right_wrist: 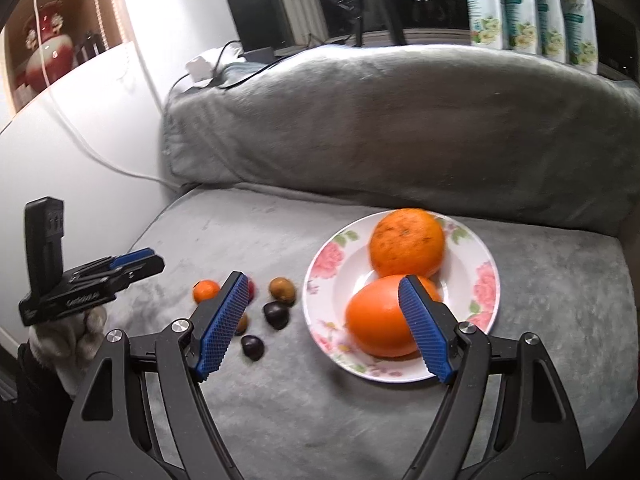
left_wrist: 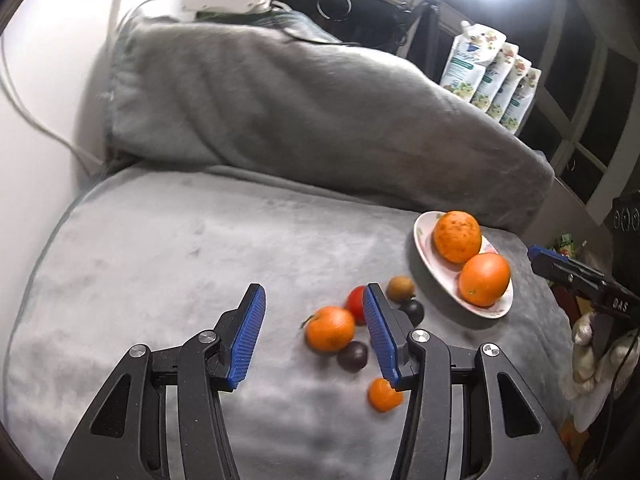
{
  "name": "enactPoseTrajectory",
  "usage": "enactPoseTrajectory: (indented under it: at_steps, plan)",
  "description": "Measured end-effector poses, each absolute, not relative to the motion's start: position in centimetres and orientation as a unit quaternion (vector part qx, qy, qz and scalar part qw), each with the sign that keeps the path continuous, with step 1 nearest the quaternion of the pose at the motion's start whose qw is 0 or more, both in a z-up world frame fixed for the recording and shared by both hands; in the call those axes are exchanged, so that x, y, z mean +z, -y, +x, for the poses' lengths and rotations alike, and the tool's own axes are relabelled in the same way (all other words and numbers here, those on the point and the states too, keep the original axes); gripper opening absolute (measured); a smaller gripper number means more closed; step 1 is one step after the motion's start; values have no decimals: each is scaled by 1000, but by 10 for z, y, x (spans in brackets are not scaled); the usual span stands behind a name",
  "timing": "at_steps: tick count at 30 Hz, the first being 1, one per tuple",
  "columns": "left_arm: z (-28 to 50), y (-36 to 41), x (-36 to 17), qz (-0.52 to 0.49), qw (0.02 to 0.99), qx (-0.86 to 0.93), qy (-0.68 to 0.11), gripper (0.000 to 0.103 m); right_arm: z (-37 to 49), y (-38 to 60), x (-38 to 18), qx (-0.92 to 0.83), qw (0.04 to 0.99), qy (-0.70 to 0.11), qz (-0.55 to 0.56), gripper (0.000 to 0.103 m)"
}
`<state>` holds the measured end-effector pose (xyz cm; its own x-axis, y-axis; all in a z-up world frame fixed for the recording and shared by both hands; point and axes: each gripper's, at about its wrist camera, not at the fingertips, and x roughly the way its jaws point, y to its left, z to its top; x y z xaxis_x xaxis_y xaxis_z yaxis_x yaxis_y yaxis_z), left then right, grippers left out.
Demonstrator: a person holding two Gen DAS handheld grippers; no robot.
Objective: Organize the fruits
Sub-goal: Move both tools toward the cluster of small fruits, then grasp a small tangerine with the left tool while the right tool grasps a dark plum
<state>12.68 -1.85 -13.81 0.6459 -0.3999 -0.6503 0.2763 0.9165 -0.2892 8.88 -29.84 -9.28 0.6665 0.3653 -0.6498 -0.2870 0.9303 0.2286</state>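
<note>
A floral plate (right_wrist: 328, 256) on the grey seat holds two oranges, one speckled (right_wrist: 408, 242) and one smooth (right_wrist: 378, 320). My right gripper (right_wrist: 323, 281) hovers open before the plate with nothing between its fingers. Left of the plate lie loose fruits: a small tangerine (right_wrist: 206, 291), a kiwi (right_wrist: 282, 290) and two dark round fruits (right_wrist: 276, 315). In the left wrist view my left gripper (left_wrist: 314, 292) is open above a tangerine (left_wrist: 330, 328), a red tomato (left_wrist: 355, 304) and another small tangerine (left_wrist: 384, 394). The plate (left_wrist: 420, 232) sits to its right.
A grey blanket-covered backrest (right_wrist: 400, 120) rises behind the seat. Several refill pouches (right_wrist: 528, 8) stand on the sill. A white wall with a cable (left_wrist: 36, 120) borders the left side. A gloved hand (right_wrist: 60, 340) holds the left gripper.
</note>
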Motion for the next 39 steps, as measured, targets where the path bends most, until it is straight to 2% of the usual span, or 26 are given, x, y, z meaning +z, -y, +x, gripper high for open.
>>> enactPoseTrajectory:
  at_steps: [14,16,22,27,30,39]
  plan:
    - [127,17,-164,-117,872,-214,-424,49,75,249,-122,240,884,-400,1,79]
    - [127,18,-167,-122,868,-219,-430,49,76,243,-130,248,877,-411,-5,71]
    - [130,22,-175,-133,857,-226,-444,49,80,228,-148,263,860,-436,-13,59]
    - [137,22,-182,-148,848,-226,-457,49,86,219,-160,266,850,-454,-11,55]
    - [142,21,-185,-160,844,-222,-462,49,90,214,-166,270,845,-462,-11,49]
    - [153,26,-194,-176,831,-228,-475,48,96,206,-179,266,837,-478,-19,43]
